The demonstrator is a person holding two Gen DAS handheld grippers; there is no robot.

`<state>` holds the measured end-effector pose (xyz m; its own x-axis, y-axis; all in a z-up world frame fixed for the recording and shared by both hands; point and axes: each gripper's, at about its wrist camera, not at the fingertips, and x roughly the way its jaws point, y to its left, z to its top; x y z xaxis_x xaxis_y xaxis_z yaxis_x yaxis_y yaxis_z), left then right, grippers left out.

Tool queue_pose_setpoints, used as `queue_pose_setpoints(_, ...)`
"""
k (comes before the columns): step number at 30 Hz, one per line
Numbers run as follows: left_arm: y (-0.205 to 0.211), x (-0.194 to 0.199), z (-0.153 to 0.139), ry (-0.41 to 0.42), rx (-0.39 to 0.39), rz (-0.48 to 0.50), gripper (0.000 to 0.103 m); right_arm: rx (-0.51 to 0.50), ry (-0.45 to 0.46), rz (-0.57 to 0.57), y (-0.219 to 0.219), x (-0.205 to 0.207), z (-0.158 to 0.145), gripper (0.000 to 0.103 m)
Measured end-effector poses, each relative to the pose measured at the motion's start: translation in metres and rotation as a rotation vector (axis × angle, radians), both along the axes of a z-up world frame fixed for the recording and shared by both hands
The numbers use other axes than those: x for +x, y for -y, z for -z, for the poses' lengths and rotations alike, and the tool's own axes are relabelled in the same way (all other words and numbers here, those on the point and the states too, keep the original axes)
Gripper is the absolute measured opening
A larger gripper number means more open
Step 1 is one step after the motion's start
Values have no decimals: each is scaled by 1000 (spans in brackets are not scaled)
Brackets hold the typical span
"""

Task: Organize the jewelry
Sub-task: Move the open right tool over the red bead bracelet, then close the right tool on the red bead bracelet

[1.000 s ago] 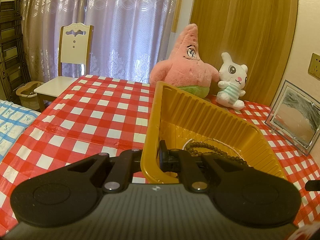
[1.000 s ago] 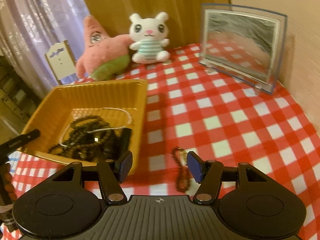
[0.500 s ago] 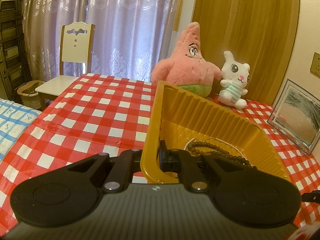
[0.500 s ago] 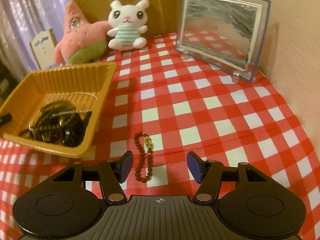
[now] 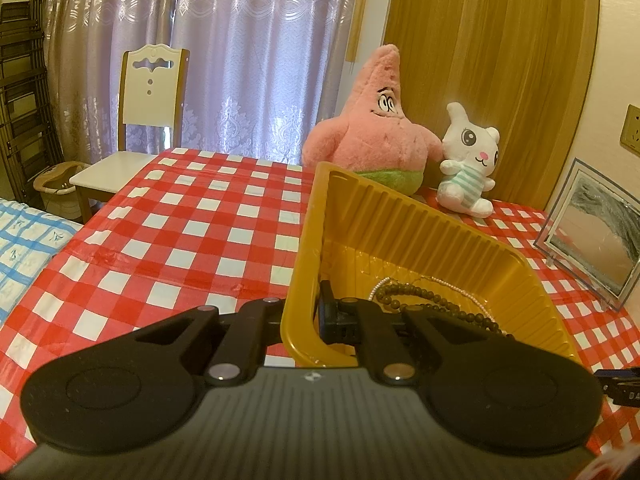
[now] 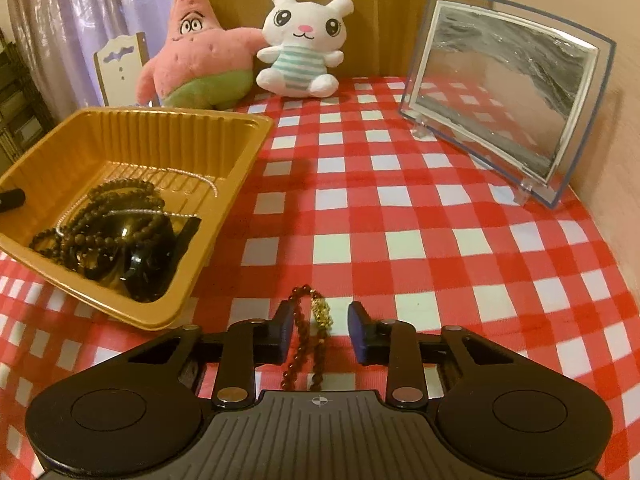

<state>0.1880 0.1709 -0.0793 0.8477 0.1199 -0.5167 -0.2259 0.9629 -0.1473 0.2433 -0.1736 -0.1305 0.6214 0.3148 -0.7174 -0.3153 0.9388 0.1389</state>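
Observation:
A dark red bead bracelet (image 6: 306, 340) with a gold charm lies on the checked tablecloth. My right gripper (image 6: 320, 330) straddles it; its jaws are closing, the bracelet lies between them and the pads do not press on it. To the left stands the yellow tray (image 6: 240, 152) holding dark bead strands (image 6: 116, 216), a thin pearl chain and a dark glossy piece. In the left wrist view my left gripper (image 5: 308, 316) is shut on the near wall of the yellow tray (image 5: 400, 224), one finger inside, one outside. The tray is tilted up.
A pink star plush (image 6: 200, 52) and a white bunny plush (image 6: 304, 48) sit at the table's far edge. A glass picture frame (image 6: 504, 104) stands at the right by the wall. A chair (image 5: 148, 120) stands beyond the table's left corner.
My right gripper has come down and forward over the bracelet, and its jaws have narrowed around it. The left gripper and tray have kept still.

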Motion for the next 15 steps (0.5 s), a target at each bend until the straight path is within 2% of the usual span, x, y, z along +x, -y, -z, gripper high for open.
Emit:
queue_pose_setpoints(6,0,0,0,0,1,1,6,-23,-18,19,2,10,6,26)
queue_pose_setpoints(15,0,1,0,-1,1,0,7,-97,28,-53,-12,7,10,24)
